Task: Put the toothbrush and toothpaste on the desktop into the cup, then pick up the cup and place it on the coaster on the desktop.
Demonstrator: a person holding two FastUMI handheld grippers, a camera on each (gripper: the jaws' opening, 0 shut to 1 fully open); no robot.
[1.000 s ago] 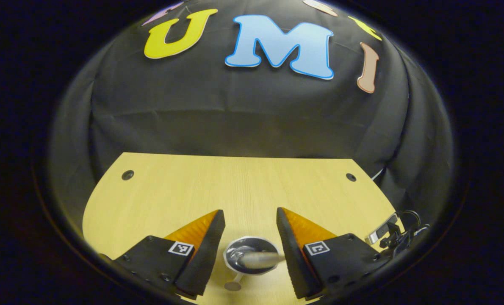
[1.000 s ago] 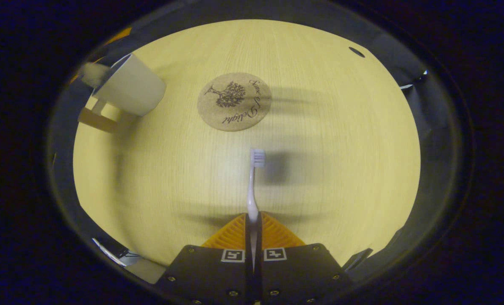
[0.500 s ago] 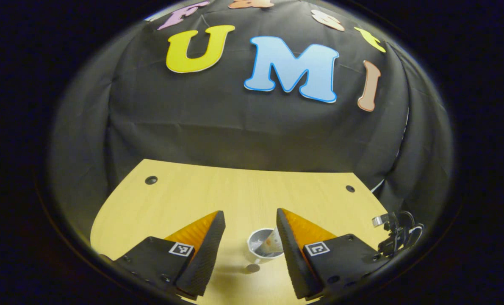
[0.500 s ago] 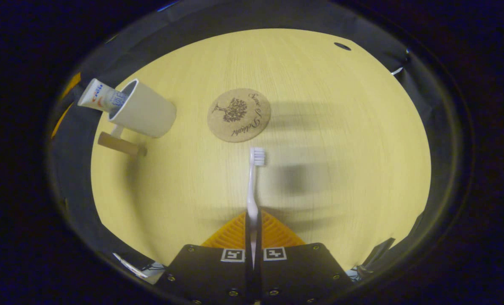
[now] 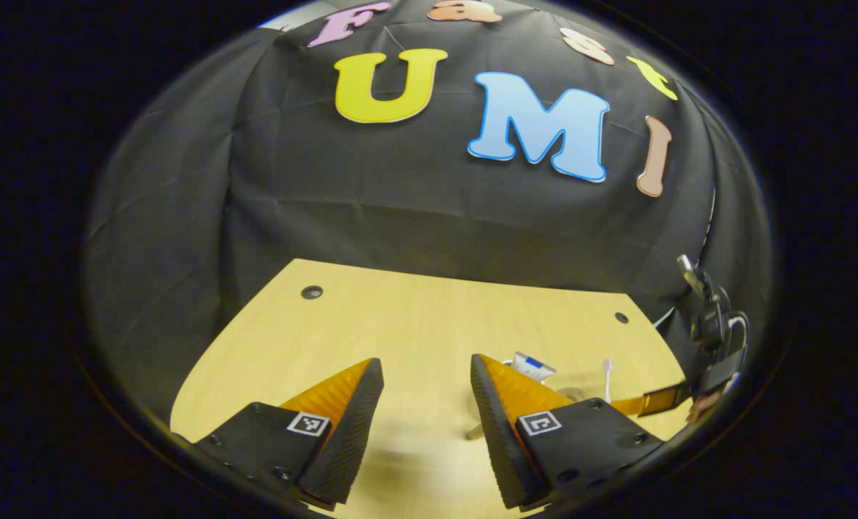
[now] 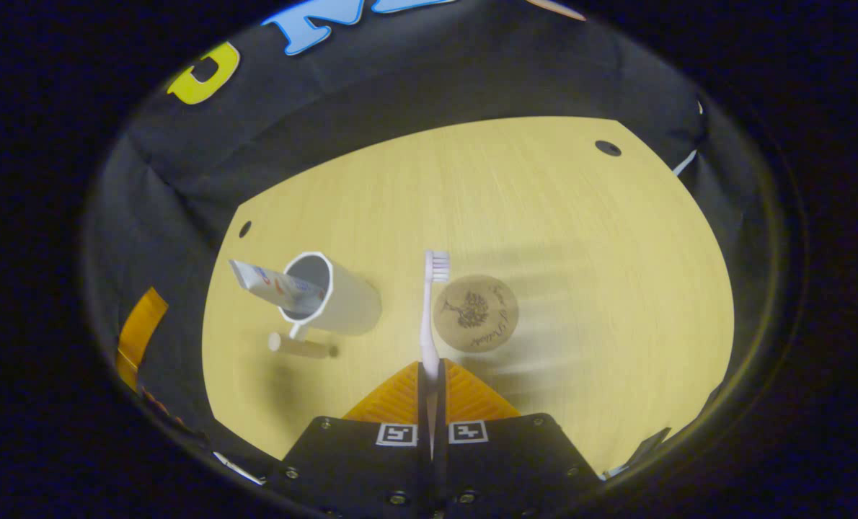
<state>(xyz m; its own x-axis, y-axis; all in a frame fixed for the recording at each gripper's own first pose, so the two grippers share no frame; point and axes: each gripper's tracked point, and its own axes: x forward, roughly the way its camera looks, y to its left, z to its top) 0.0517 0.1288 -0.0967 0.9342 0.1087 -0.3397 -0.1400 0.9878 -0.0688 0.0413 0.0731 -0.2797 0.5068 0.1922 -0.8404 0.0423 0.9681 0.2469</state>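
Above the pale wooden desktop (image 6: 544,216), your right gripper (image 6: 429,375) clamps the handle of the white toothbrush (image 6: 429,310), bristles pointing away from you. Left of the brush stands the white handled cup (image 6: 342,303), with the white toothpaste tube (image 6: 274,282) leaning out of its mouth. Just right of the brush lies the round cork coaster (image 6: 476,313). Your left gripper (image 5: 425,375) hangs over the desktop, fingers spread apart, gripping nothing.

White cup (image 6: 339,299) upright on worktop (image 6: 544,216), handle toward camera. Toothpaste (image 6: 274,282) tube leaning inside cup, sticking out over rim. White toothbrush (image 6: 429,310) clamped by handle, bristle head up. Round cork coaster (image 6: 476,313) flat, near cup.
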